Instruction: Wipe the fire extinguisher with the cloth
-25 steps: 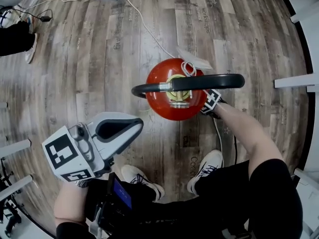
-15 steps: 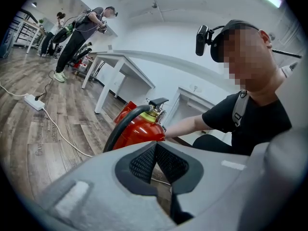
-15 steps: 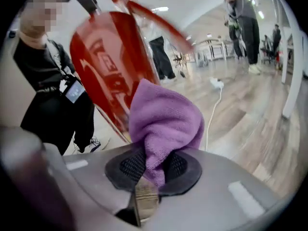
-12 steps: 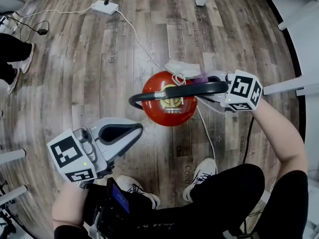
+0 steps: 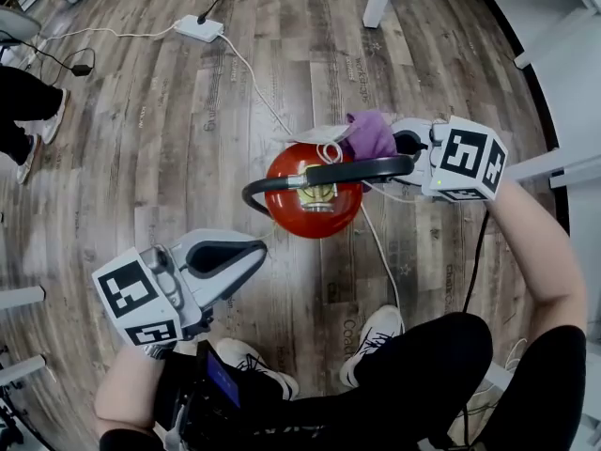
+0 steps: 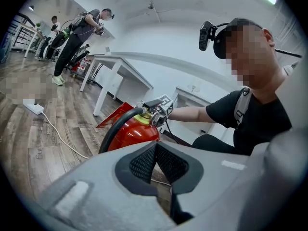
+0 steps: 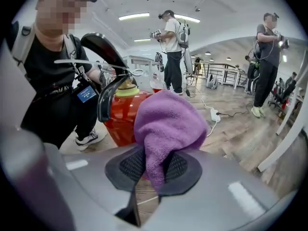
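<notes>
Fire extinguisher [image 5: 315, 209] on floor [image 5: 188, 158]; cloth [image 5: 369, 134] beside its top, in right tongs [image 5: 402, 145]; left tongs [image 5: 252, 250] apart

Power strip [image 5: 198, 28], table leg [image 5: 379, 0], wooden floor [image 5: 141, 158]

bright, even indoor light falls from ceiling strips [image 7: 134, 16] — shadows on the wooden floor [image 5: 188, 158] are soft and faint. all three views bend with fisheye distortion, and both gripper views sit inside a dark round vignette. small highlights glint on the red fire extinguisher [image 6: 130, 134] — the nearest foreground looks soft.
</notes>
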The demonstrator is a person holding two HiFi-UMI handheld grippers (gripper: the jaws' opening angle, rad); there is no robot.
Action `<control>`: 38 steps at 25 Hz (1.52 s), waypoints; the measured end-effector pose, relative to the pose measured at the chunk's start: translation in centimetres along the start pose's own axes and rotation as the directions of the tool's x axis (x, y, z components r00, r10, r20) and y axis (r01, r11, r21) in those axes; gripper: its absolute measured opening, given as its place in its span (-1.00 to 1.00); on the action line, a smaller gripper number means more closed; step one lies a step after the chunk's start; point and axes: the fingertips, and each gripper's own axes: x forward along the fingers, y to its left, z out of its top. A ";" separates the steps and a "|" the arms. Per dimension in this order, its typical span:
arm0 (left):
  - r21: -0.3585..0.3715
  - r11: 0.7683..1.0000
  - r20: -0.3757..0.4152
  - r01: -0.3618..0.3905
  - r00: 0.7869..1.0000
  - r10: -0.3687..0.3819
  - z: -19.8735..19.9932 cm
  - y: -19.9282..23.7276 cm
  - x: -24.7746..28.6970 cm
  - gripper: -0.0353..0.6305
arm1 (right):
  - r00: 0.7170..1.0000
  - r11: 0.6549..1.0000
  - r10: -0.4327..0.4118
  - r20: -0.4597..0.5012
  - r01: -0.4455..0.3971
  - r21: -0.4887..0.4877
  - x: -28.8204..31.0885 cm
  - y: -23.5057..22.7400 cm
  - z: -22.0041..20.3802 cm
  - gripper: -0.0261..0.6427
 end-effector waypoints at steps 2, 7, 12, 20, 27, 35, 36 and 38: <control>0.008 1.000 0.002 0.003 1.000 -0.003 0.1 -0.3 0.1 -0.89 | 0.998 0.997 0.061 0.007 -0.061 0.053 0.3 1.3 0.0 -0.73; -0.003 1.000 -0.008 0.023 1.000 -0.023 -0.3 -0.9 0.4 -0.89 | 0.975 0.913 0.162 0.153 -0.207 0.351 0.7 2.8 -0.6 -0.74; -0.023 0.999 -0.025 0.026 0.999 -0.027 -1.0 -0.5 0.7 -0.89 | 0.925 0.730 0.132 0.356 -0.334 0.597 1.7 3.4 -1.8 -0.74; -0.056 0.998 -0.048 0.012 0.999 -0.014 -2.0 0.1 0.9 -0.89 | 0.887 0.496 0.058 0.458 -0.424 0.758 8.8 4.7 -10.0 -0.74; -0.115 0.993 -0.065 -0.014 0.998 0.007 -2.9 1.2 0.8 -0.89 | 0.973 0.360 0.116 0.198 -0.227 0.905 19.7 9.5 -19.7 -0.73; -0.141 0.990 -0.054 -0.014 0.999 0.007 -2.9 2.0 0.9 -0.89 | 0.969 0.292 0.148 0.197 -0.233 0.928 21.0 11.8 -19.0 -0.73; -0.141 0.990 -0.051 -0.012 0.999 0.005 -2.8 2.1 1.0 -0.89 | 0.965 0.279 0.149 0.214 -0.249 0.927 20.5 12.1 -18.2 -0.73; -0.139 0.990 -0.049 -0.012 0.999 0.005 -2.8 2.2 1.0 -0.89 | 0.953 0.266 0.142 0.269 -0.298 0.917 18.9 12.7 -15.6 -0.73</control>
